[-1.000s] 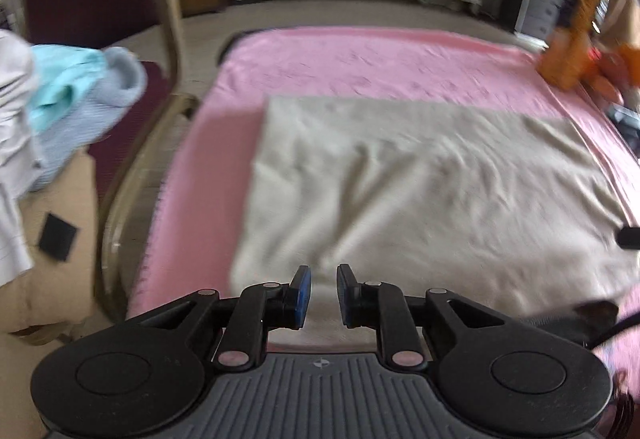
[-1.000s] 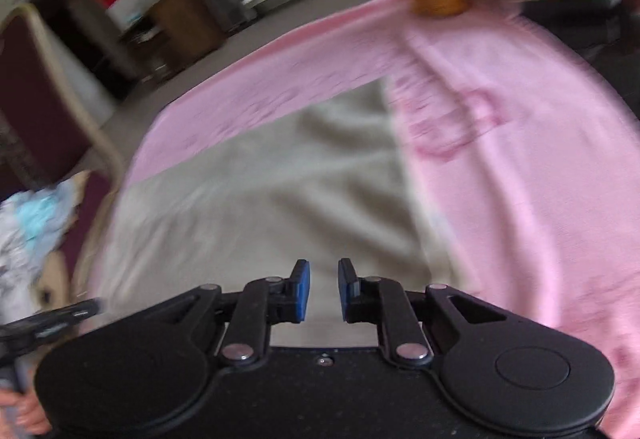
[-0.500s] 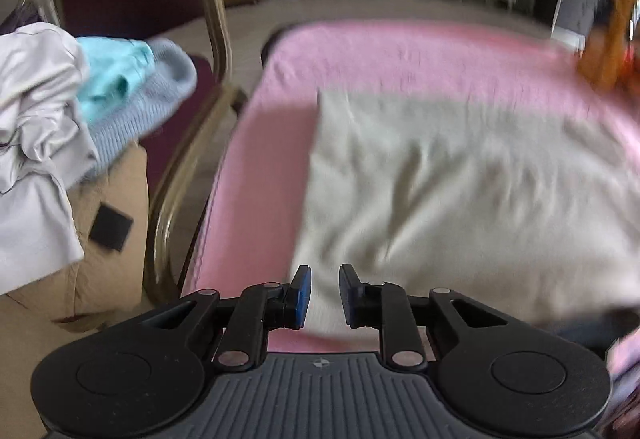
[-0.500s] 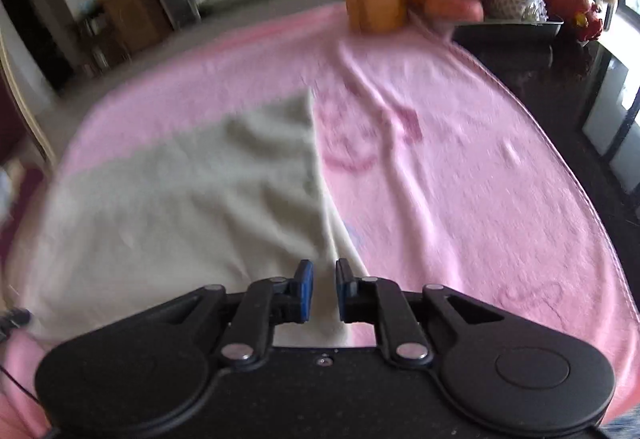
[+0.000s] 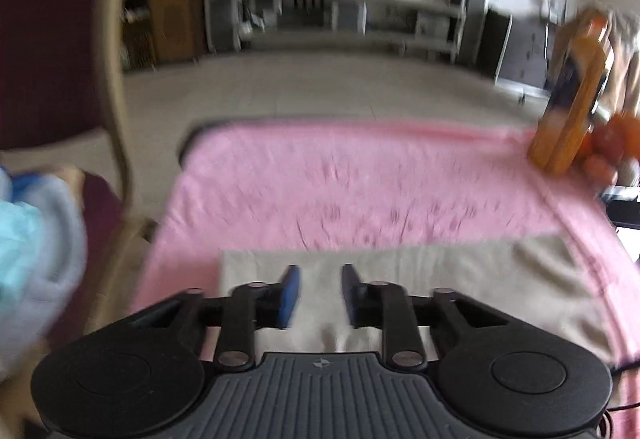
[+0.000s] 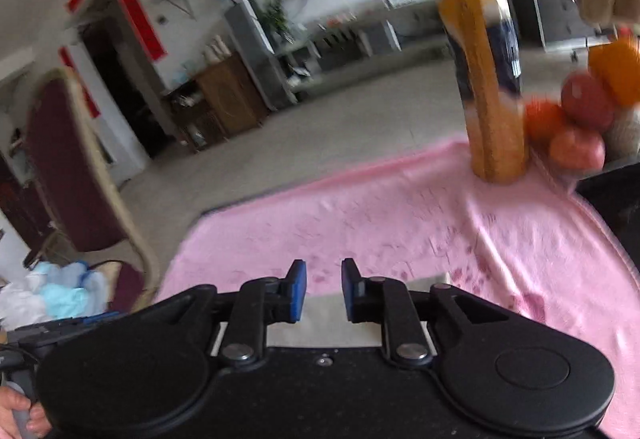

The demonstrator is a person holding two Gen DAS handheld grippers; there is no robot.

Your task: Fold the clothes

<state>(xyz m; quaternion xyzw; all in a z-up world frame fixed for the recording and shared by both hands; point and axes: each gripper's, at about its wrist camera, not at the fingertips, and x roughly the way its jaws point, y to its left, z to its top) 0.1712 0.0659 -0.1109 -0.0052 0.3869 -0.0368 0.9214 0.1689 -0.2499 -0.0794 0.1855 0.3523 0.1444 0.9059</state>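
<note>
A beige garment [image 5: 460, 279] lies flat on a pink blanket [image 5: 360, 191] that covers the table. My left gripper [image 5: 316, 291] hovers over the garment's far left part, open by a narrow gap with nothing between its blue pads. In the right wrist view only a strip of the garment [image 6: 324, 331] shows, just behind the fingers. My right gripper [image 6: 323, 289] is over the garment's far edge, also open by a narrow gap and holding nothing. Both views are blurred by motion.
An orange bottle [image 6: 488, 87] and a pile of fruit [image 6: 580, 127] stand at the blanket's far right corner. A maroon chair [image 5: 112, 79] at the left carries a heap of pale blue and white clothes [image 5: 36, 259]. A hand [image 6: 20, 415] shows at the lower left.
Both cameras have tipped up and moved toward the garment's far edge, so the garment now sits low in view and more of the room shows. The finger gaps look unchanged.
</note>
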